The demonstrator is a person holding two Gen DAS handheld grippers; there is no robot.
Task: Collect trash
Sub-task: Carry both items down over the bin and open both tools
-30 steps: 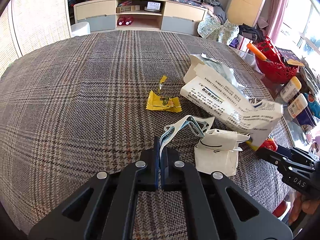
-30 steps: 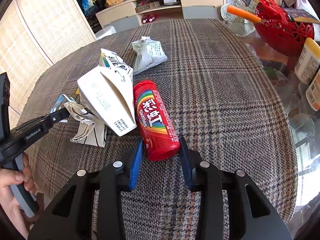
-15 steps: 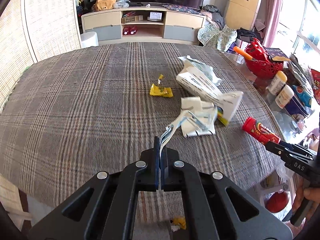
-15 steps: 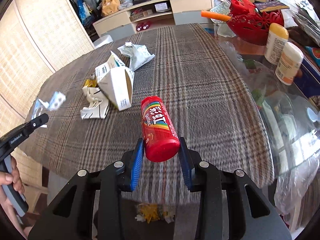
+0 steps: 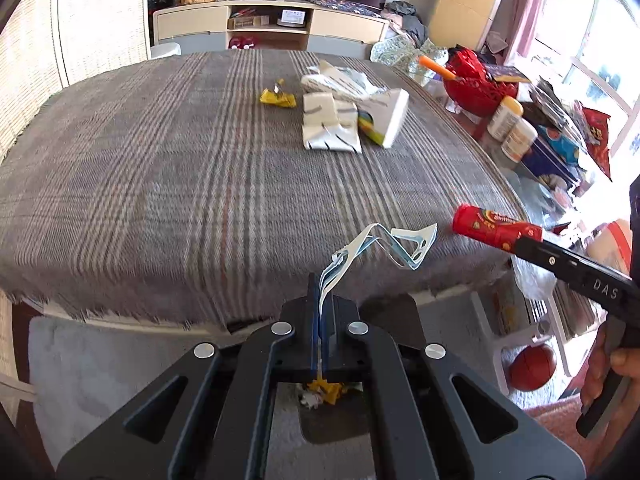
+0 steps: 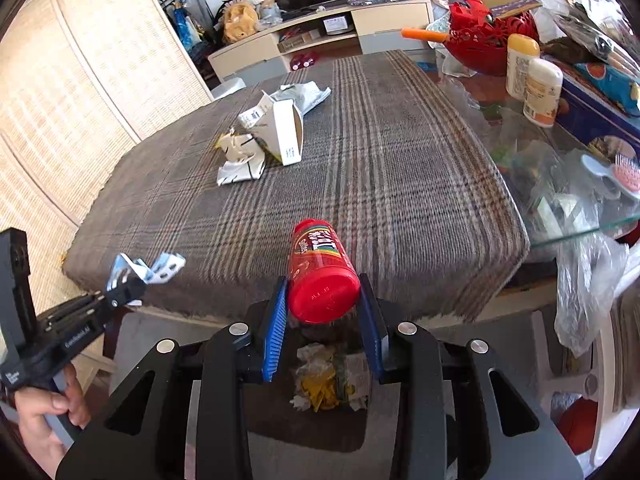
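My left gripper [image 5: 320, 292] is shut on a blue-and-white wrapper [image 5: 384, 244], held in the air off the table's near edge; the wrapper also shows in the right wrist view [image 6: 148, 268]. My right gripper [image 6: 324, 304] is shut on a red Skittles tube [image 6: 320, 268], held above a dark trash bin [image 6: 320, 384] on the floor with crumpled yellow and white scraps inside. The tube also shows in the left wrist view [image 5: 492, 228]. On the plaid table [image 5: 180, 168] lie a white carton [image 5: 384, 116], crumpled white paper [image 5: 328, 128] and a yellow candy wrapper [image 5: 278, 98].
A red basket [image 5: 480, 84] with an orange-handled tool, two white bottles [image 5: 512, 128] and snack bags crowd the glass table at the right. A plastic bag [image 6: 588, 284] hangs off its edge. A red ball [image 5: 532, 368] lies on the floor. A low cabinet [image 5: 272, 28] stands far behind.
Both grippers have pulled back off the table with their loads. The wrapper and the tube now hang past the table's near edge, over the floor and the bin.
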